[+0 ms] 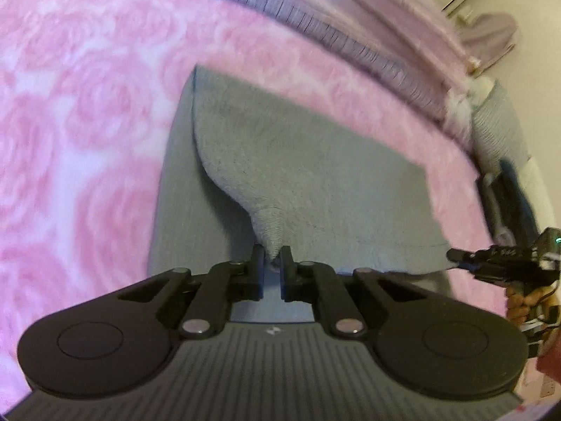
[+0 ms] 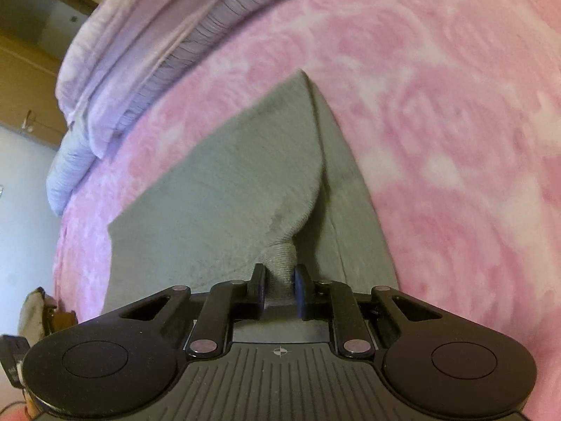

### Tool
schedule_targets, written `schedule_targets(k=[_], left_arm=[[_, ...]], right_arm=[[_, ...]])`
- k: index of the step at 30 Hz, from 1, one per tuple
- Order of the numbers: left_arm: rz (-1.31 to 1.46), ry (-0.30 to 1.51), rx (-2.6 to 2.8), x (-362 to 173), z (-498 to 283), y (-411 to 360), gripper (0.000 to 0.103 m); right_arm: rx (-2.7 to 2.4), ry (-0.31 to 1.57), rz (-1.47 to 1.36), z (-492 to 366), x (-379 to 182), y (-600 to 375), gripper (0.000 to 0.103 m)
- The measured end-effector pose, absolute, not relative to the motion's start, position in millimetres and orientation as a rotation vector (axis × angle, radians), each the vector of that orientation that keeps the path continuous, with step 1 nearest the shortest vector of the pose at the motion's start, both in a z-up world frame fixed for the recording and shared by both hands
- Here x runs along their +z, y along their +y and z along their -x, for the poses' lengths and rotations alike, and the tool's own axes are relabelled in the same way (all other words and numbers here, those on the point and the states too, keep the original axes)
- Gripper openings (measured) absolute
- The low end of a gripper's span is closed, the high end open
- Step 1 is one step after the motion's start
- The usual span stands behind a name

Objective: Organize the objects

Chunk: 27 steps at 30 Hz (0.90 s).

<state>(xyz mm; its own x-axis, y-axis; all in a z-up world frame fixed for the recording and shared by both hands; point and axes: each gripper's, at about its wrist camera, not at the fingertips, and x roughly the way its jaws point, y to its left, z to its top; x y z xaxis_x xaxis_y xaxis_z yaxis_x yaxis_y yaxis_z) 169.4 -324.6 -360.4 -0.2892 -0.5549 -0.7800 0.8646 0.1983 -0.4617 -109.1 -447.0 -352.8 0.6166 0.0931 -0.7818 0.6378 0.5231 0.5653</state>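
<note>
Mid-fold: grey towel (image 1: 315,175) flat on pink bed blanket (image 1: 87,122). Near corners pinched, one in left hand-held gripper (image 1: 272,259), one in right hand-held gripper (image 2: 278,280). Next, probably: carry both corners evenly to far edge.

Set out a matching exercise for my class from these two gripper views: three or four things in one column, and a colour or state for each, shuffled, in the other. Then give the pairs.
Things
1. towel
2. blanket
3. quilt
4. left gripper

Colour or state
A. pink with a rose pattern
B. shut on a bunched corner of cloth
C. lilac, piled along the far edge of the bed
D. grey, lying on the bed with two corners lifted

Pairs: 1-D, 2-A, 3-C, 4-B
</note>
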Motion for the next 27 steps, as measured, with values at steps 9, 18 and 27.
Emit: schedule_targets(k=[9,18,27], left_arm=[[-0.343,1.169,-1.431,-355,-166,-314,0.006],[-0.475,1.165,-1.374,-373,-155,-315,0.007],[-0.502,1.109,-1.308,-345,-174,-305,0.008]], right_arm=[[-0.365,0.851,-0.998,115,-351,-448,0.013],[-0.4,0.948,-0.919,107,-369,-437,0.021],[-0.514,0.921,-0.638,93,-326,-435,0.038]])
